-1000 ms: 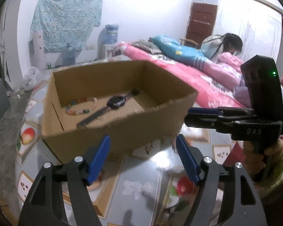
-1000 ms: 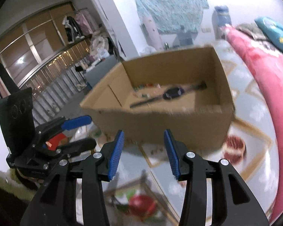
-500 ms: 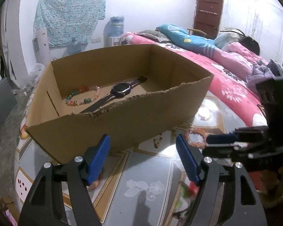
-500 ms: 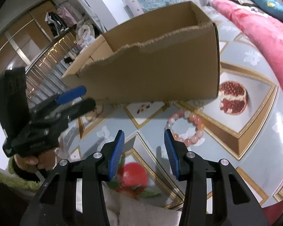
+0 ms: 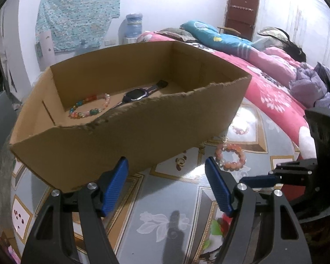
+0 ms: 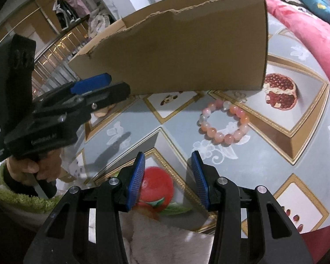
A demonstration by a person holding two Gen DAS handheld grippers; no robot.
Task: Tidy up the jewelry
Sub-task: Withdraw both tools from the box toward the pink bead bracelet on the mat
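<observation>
Right tool (image 6: 168, 176) parted and empty above the patterned desk (image 6: 264, 165), left tool (image 5: 166, 184) likewise spread wide — holding nothing, pink bead bracelet (image 6: 224, 121) lying just before the cardboard box (image 5: 143, 132), inside it a multicolored bracelet (image 5: 89, 107) beside a dark watch (image 5: 136, 94), pink bed (image 5: 275, 83) behind.

Bracelet (image 6: 224, 122) beside box (image 6: 187, 50)

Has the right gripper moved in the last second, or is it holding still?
Yes. The right gripper has dipped down toward the table: a second ago its view looked into the cardboard box; now it sees the box's outer wall and the pink bead bracelet ahead.
</observation>
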